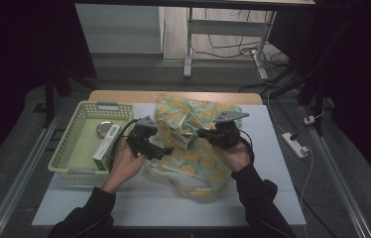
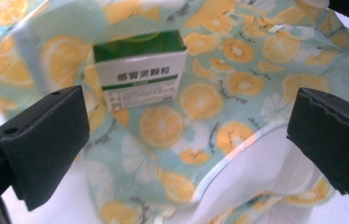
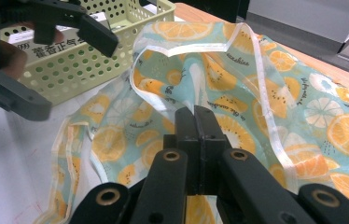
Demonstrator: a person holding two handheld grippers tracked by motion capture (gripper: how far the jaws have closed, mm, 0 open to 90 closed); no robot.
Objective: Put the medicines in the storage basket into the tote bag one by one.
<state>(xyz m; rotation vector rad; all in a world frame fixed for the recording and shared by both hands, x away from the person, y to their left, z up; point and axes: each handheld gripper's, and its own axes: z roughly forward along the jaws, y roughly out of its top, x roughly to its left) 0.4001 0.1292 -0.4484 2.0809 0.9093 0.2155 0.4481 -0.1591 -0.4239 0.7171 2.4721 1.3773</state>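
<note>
Green-white box (image 2: 139, 70) beyond open fingers (image 2: 46, 140)

In the high view the bag (image 1: 193, 144) lies at the centre of the table (image 1: 163, 203), with the basket (image 1: 82, 144) just to its left. A round tin (image 1: 105, 129) and a long carton (image 1: 106, 147) lie in the basket's right half. A box (image 1: 179, 139) sits in the bag's mouth, between the left gripper (image 1: 166, 150) and the right gripper (image 1: 201, 133).
</note>
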